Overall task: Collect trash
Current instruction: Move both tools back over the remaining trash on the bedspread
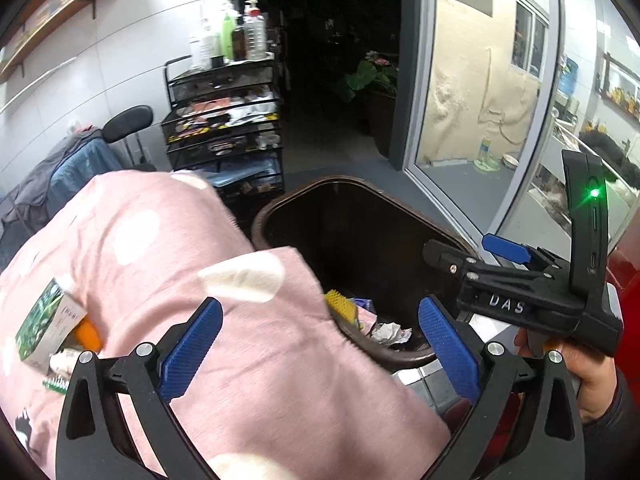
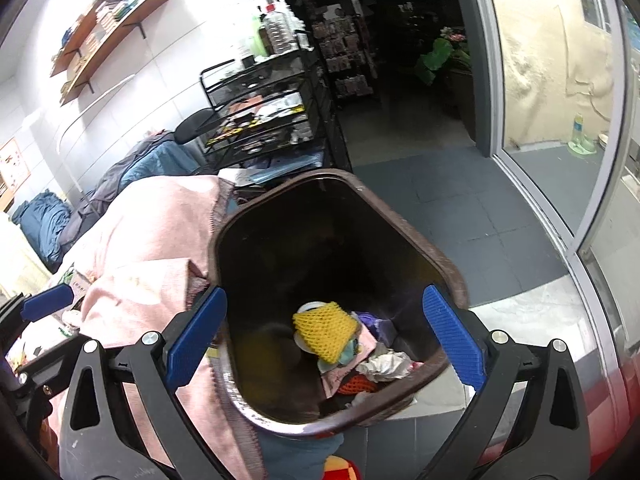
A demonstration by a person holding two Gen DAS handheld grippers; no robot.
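A brown trash bin [image 1: 280, 204] [image 2: 420, 236] stands open beside a pink blanket [image 1: 160, 260] [image 2: 152, 272] with white spots. In the bin lie a yellow foam net [image 2: 326, 330] [image 1: 340, 306], crumpled white paper [image 2: 384, 366] [image 1: 390, 334] and an orange net [image 2: 356, 384]. My left gripper [image 1: 320, 314] is open and empty over the blanket's edge by the bin. My right gripper [image 2: 325, 300] hangs open and empty above the bin's mouth, and it shows in the left wrist view [image 1: 468, 250] with a hand on it. A green-and-white box [image 1: 48, 328] and an orange item [image 1: 88, 334] lie on the blanket at the left.
A black wire cart [image 1: 224, 120] with bottles on top stands behind the blanket. A chair draped with blue clothes [image 1: 72, 168] is at the left. A dark doorway lies straight ahead, and a glass sliding door [image 1: 480, 100] is on the right above grey floor tiles [image 2: 460, 200].
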